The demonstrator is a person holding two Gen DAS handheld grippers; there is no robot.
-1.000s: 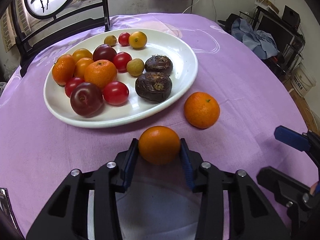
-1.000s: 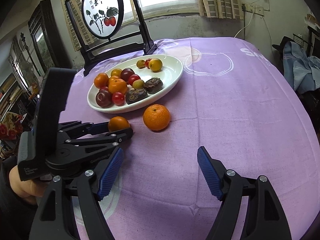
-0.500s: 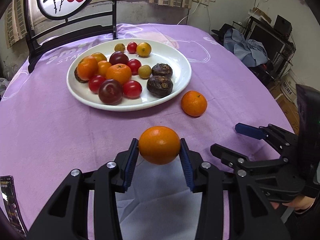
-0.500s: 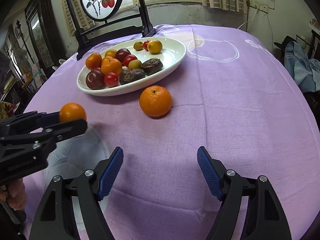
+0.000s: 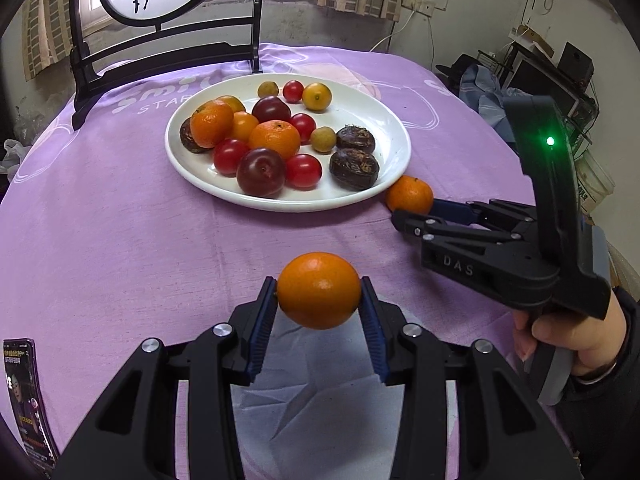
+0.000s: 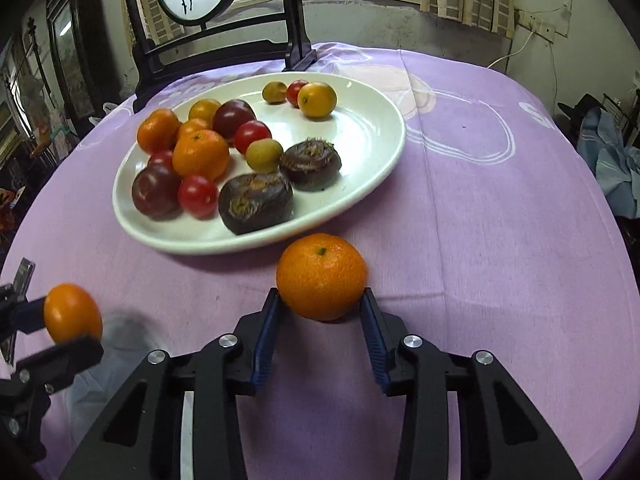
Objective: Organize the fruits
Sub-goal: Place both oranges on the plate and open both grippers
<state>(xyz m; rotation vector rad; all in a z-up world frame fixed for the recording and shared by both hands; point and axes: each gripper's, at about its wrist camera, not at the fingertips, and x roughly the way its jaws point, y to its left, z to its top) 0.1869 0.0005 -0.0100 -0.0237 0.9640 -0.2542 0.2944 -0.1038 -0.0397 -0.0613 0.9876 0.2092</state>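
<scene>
left wrist view shows us the plate (image 5: pixel 394 136) on the counter (image 5: pixel 100 240), already heaped with fruit; 2 remain. our left gripper (image 5: pixel 319 312) clamps a smooth orange (image 5: pixel 319 290) aloft, long axis sideways. our right gripper (image 6: pixel 320 312) brackets the mandarin (image 6: pixel 321 276), stem up, contact unclear.

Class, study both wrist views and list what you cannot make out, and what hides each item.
1. Phone screen: left wrist view, cut off by the frame edge, print too small.
2. Brown fruit on the plate: left wrist view, mostly behind an orange.
3. Right gripper contact with the mandarin: its fingers flank the fruit; contact unclear.
</scene>
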